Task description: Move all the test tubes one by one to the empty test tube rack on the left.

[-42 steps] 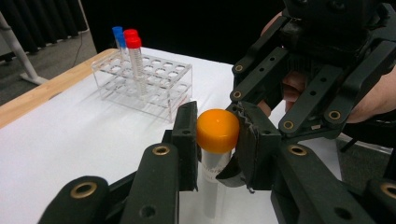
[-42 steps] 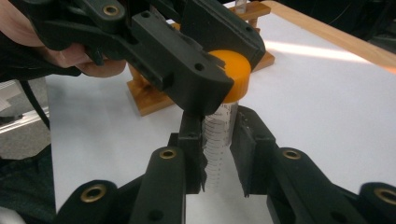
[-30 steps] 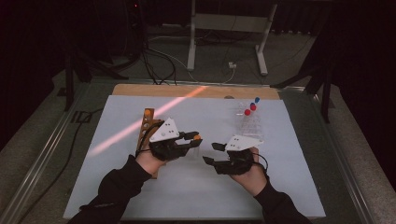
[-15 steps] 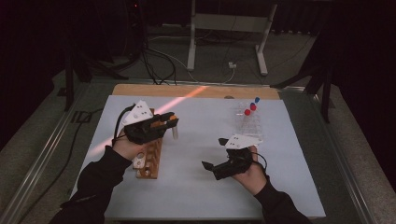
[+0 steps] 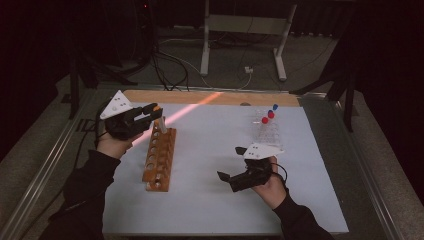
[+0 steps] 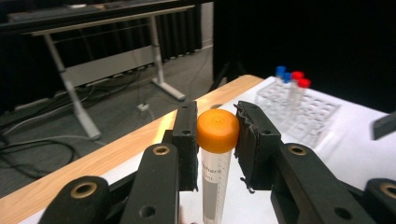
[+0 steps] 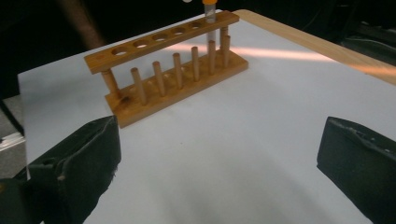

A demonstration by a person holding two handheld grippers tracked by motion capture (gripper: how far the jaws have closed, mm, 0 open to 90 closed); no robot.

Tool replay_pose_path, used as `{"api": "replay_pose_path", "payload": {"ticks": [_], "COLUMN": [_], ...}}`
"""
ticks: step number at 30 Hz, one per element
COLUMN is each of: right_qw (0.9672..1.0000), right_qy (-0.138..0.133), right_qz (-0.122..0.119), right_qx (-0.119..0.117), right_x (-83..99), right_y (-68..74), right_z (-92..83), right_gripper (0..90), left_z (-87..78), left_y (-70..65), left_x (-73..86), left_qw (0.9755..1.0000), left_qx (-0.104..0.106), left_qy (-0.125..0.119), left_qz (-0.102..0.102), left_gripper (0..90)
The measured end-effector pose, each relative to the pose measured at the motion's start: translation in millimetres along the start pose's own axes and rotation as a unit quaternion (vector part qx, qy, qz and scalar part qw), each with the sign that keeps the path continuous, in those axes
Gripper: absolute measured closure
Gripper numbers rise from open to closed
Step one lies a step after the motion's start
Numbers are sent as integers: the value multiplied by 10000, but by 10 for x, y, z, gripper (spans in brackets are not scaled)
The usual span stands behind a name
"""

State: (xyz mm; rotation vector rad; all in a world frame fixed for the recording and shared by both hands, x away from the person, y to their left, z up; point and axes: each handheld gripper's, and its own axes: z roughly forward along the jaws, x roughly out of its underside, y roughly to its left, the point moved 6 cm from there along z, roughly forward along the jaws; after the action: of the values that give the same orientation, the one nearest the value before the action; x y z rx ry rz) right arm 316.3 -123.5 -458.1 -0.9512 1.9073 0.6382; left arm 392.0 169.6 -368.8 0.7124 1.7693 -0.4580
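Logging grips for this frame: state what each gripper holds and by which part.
The left gripper holds an orange-capped tube by its cap, standing in the wooden rack. The right gripper is open, holding nothing.

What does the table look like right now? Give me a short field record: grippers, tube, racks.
left gripper: jaws either side of the orange-capped clear tube; contact unclear
tube position: standing in the end hole of the wooden tube rack, far end
right gripper: open, empty, above the white table sheet
clear plastic rack: far right, holding red- and blue-capped tubes
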Motion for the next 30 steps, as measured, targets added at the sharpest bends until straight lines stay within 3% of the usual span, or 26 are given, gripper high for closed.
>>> {"api": "replay_pose_path", "payload": {"ticks": [9, 13, 23, 30], "right_qw": [10000, 10000, 10000, 10000], "right_qy": [13, 20, 12, 22], "right_qz": [-45, -40, -40, -55], "right_qx": [6, -13, -22, -35], "right_x": [2, 5, 7, 12], "right_y": [4, 9, 11, 17], "right_z": [-6, -2, -3, 4], "right_gripper": [0, 0, 0, 0], "left_z": [74, 119, 271, 356], "left_y": [233, 294, 288, 303], "left_x": [245, 359, 630, 825], "left_qw": [9991, 9986, 9973, 9954], "left_qx": [-313, -349, -366, -357], "left_qy": [207, 244, 562, 761], "left_qz": [-174, -312, -314, -470], "left_gripper": [717, 717, 717, 717]}}
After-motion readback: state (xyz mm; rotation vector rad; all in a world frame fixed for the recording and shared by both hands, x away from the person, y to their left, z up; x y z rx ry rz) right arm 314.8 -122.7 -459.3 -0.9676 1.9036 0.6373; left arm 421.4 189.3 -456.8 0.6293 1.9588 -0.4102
